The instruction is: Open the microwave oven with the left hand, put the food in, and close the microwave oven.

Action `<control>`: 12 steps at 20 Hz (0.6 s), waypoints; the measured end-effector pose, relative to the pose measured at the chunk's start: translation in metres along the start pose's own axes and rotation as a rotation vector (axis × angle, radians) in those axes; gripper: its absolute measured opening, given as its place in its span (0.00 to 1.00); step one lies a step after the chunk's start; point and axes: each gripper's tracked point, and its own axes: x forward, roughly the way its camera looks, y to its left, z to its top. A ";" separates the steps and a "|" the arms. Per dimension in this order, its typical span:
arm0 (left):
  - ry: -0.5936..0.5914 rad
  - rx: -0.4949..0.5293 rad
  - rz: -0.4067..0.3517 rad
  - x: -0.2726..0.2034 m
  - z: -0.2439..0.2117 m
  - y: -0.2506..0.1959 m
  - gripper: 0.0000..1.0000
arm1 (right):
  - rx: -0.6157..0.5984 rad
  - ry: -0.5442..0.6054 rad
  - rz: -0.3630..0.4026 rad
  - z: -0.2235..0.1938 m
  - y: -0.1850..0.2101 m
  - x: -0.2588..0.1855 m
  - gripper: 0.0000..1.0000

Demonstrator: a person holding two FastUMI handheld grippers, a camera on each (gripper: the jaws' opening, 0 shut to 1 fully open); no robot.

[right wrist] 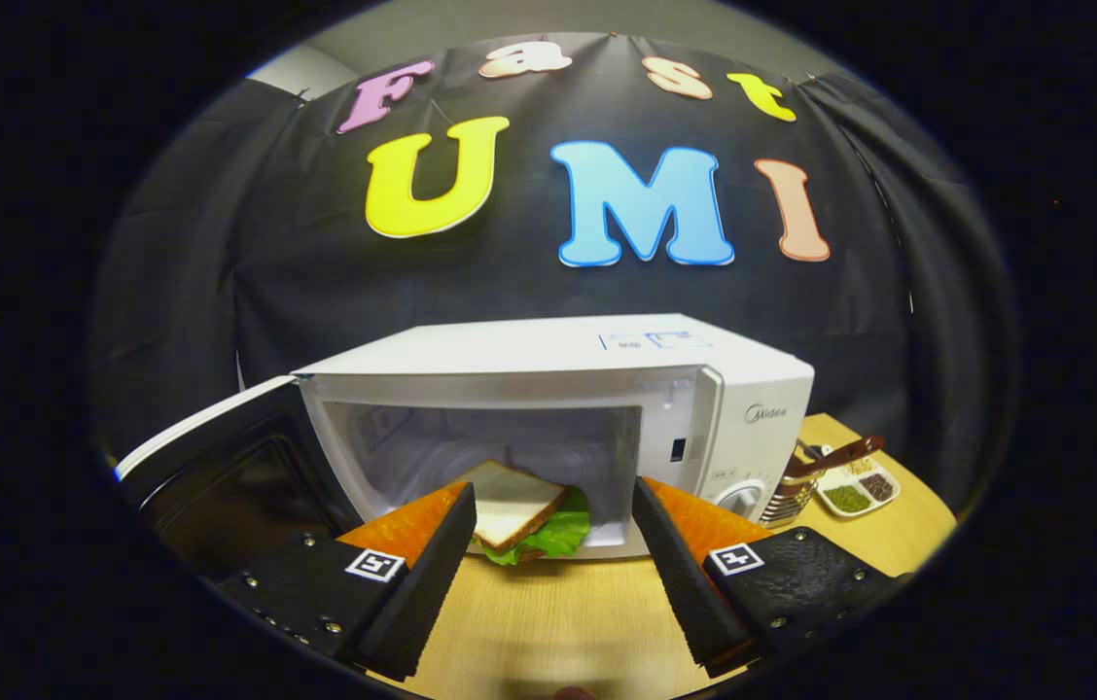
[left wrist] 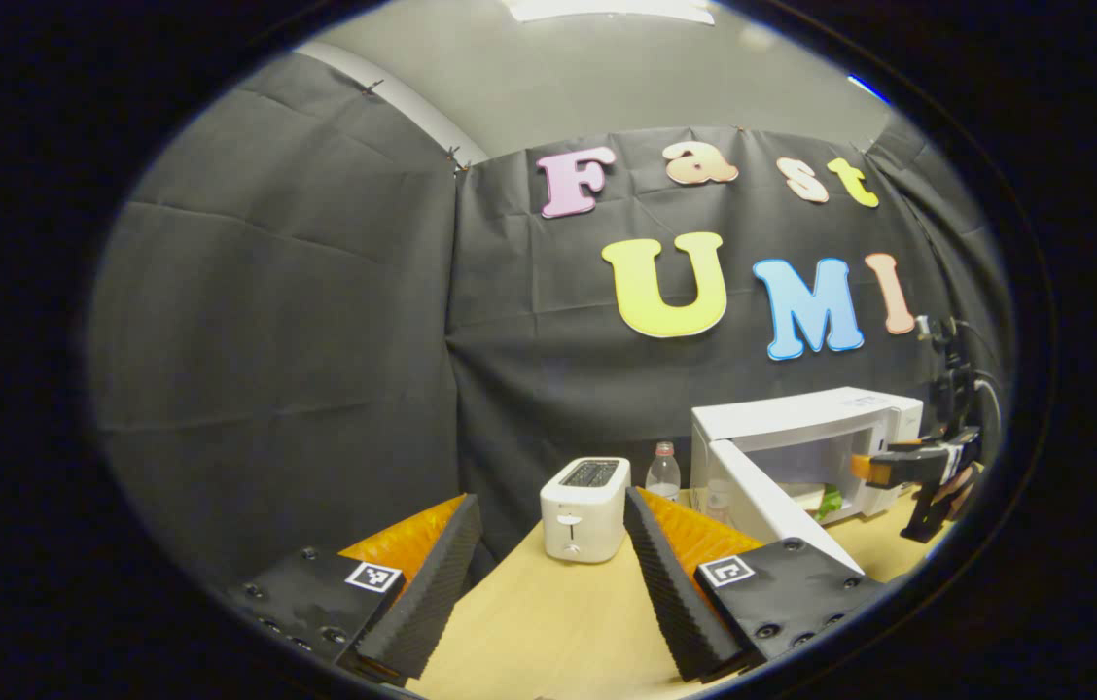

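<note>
Black cloth hangs behind a pale wooden table [right wrist: 558, 622] where a white microwave [right wrist: 753, 389] stands with its door [right wrist: 208, 418] swung wide to the left; "Midea" is printed on its control panel. A sandwich [right wrist: 519, 515] with lettuce lies just inside the opening. The right gripper [right wrist: 553, 559] sits before it, jaws released and holding nothing. The left gripper [left wrist: 553, 574] is spread apart too, facing a white toaster [left wrist: 585, 508] and a bottle [left wrist: 663, 473].

Right gripper view faces the open microwave [right wrist: 558, 428] closely; left gripper view, seemingly farther left, shares it.
</note>
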 end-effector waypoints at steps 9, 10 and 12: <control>0.102 -0.006 0.039 -0.032 -0.064 -0.026 0.95 | -0.020 -0.088 0.048 0.047 -0.025 -0.095 0.98; 0.111 -0.014 0.043 -0.035 -0.070 -0.027 0.95 | -0.025 -0.095 0.046 0.050 -0.030 -0.103 0.98; 0.140 -0.021 0.062 -0.036 -0.085 -0.029 0.96 | -0.019 -0.095 0.042 0.052 -0.042 -0.117 0.93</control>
